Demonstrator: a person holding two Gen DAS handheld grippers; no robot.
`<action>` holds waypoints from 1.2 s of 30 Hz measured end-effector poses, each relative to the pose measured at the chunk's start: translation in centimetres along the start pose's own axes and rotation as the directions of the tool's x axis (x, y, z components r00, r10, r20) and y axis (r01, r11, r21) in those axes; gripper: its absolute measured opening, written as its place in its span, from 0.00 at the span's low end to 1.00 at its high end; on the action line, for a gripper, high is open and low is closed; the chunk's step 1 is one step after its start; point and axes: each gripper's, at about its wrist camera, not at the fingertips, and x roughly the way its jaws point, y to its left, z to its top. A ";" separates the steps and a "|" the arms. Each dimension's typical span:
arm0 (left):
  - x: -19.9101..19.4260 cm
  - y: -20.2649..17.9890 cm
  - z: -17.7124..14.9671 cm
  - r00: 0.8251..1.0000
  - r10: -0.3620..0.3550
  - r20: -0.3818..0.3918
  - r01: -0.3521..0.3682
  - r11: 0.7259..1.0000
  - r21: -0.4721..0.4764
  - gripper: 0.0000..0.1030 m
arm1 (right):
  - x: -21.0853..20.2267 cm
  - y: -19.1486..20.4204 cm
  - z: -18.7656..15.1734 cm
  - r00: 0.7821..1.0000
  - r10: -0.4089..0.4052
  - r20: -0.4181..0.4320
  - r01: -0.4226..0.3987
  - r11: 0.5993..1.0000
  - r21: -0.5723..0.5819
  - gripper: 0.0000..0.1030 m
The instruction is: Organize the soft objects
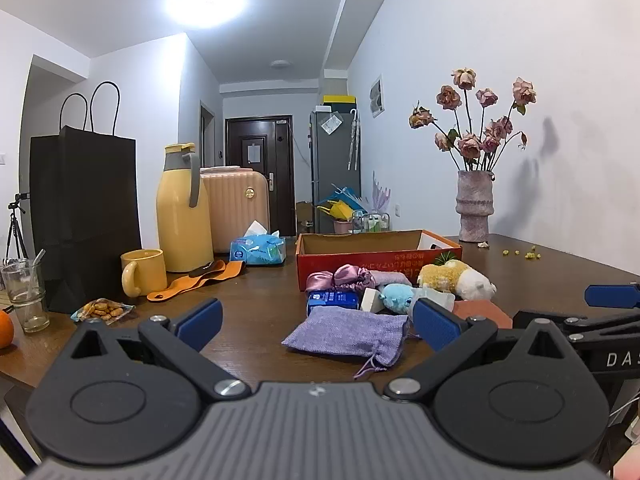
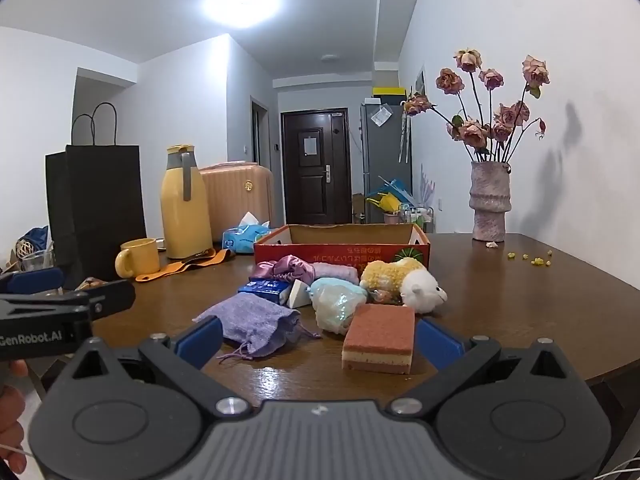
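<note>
A pile of soft things lies on the brown table before an open red cardboard box [image 1: 360,258] [image 2: 340,250]. Nearest is a purple drawstring pouch [image 1: 348,334] [image 2: 254,322]. An orange-pink sponge [image 2: 378,338] lies at the right. Behind are a light-blue plush [image 2: 336,306] [image 1: 398,296], a yellow-and-white plush sheep [image 2: 404,280] [image 1: 456,276], a pink satin scrunchie [image 1: 344,276] [image 2: 286,268] and a blue tissue pack [image 1: 332,300] [image 2: 264,288]. My left gripper [image 1: 316,320] is open and empty, just short of the pouch. My right gripper [image 2: 320,340] is open and empty, before the pouch and sponge.
At the left stand a black paper bag [image 1: 86,216], a yellow thermos [image 1: 182,212], a yellow mug [image 1: 144,272], a glass [image 1: 24,292], a snack packet [image 1: 102,310] and an orange strap [image 1: 196,278]. A blue tissue pack [image 1: 258,250] lies behind. A vase of dried roses [image 1: 474,208] stands far right.
</note>
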 end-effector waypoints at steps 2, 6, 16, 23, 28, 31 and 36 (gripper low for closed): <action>0.0 0.1 0.1 1.000 0.001 0.001 -0.001 1.000 -0.001 1.00 | -0.1 0.0 0.0 1.000 0.002 0.002 -0.002 1.000 -0.002 1.00; 0.0 0.2 0.1 1.000 -0.003 0.002 0.003 1.000 -0.001 1.00 | -0.2 0.0 0.1 1.000 0.002 0.009 -0.002 1.000 -0.005 1.00; 0.0 0.4 0.3 1.000 -0.003 0.008 0.003 1.000 -0.001 1.00 | -0.2 0.0 0.1 1.000 0.023 0.004 -0.023 1.000 0.005 1.00; -0.1 0.4 0.3 1.000 -0.001 0.010 0.001 1.000 0.000 1.00 | -0.2 0.1 0.0 1.000 0.020 -0.001 -0.020 1.000 0.001 1.00; -0.2 0.3 0.2 1.000 0.000 0.011 0.000 1.000 -0.001 1.00 | -0.2 0.1 0.0 1.000 0.014 -0.004 -0.014 1.000 -0.002 1.00; -0.1 0.2 0.1 1.000 0.002 0.009 -0.002 1.000 -0.001 1.00 | -0.1 0.1 0.0 1.000 0.010 -0.006 -0.010 1.000 -0.004 1.00; -0.1 0.3 0.1 1.000 0.001 0.010 -0.001 1.000 0.000 1.00 | -0.3 0.0 0.0 1.000 0.004 0.010 -0.004 1.000 0.000 1.00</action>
